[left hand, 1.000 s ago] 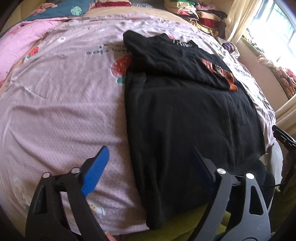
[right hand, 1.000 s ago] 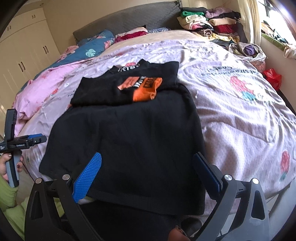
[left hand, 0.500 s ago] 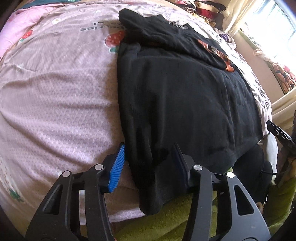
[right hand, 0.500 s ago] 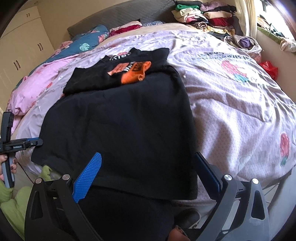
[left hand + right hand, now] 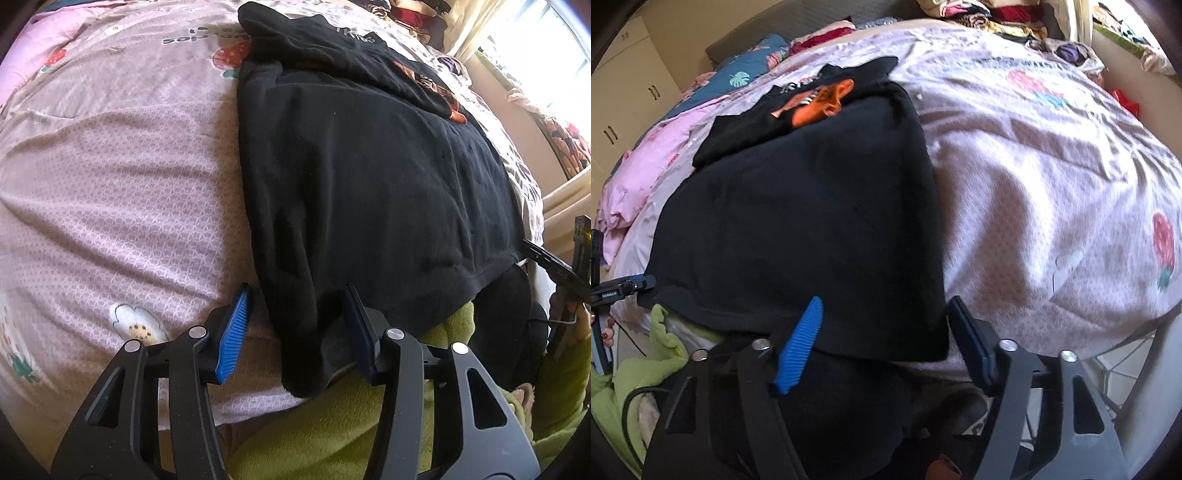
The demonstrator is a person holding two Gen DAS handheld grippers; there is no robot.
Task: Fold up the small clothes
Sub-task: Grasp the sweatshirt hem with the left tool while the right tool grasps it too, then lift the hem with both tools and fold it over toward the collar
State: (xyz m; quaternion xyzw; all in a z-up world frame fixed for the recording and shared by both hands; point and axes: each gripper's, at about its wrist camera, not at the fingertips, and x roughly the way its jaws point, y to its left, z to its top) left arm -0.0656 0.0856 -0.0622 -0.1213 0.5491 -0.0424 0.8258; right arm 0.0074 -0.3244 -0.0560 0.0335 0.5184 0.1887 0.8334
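Pink quilted bedspread (image 5: 122, 192) with a fine woven diamond texture, strawberry and flower prints, soft creases throughout. Wide bare stretch of it on the left side, nothing lying there.

Large black knit garment (image 5: 369, 192), matte and slightly fuzzy, spread flat and roughly rectangular in the middle of the bed. Left side edge is rolled into a thick ridge; near hem hangs over the bed's near edge. A smaller black T-shirt with an orange print (image 5: 812, 99) lies folded on its far end, overlapping it.

Left gripper (image 5: 295, 328): black plastic frame, ribbed blue pads, set at the garment's near left corner. Jaws half open, the rolled corner between them. Right pad touches the cloth; left pad (image 5: 234, 332) stands clear of it over the bedspread, so no clamp visible.

Right gripper (image 5: 884, 334): same build, at the near right corner of the hem. Jaws closing, hem corner between them. Left pad (image 5: 799, 343) overlaps the cloth; the right one sits just outside the garment's right edge. Picture is blurred; no pinch can be made out.

Right of the garment the bedspread (image 5: 1052, 184) is bare and rumpled out to the bed edge. Green fleece clothing (image 5: 332, 435) of the person sits against the near edge under the hem.
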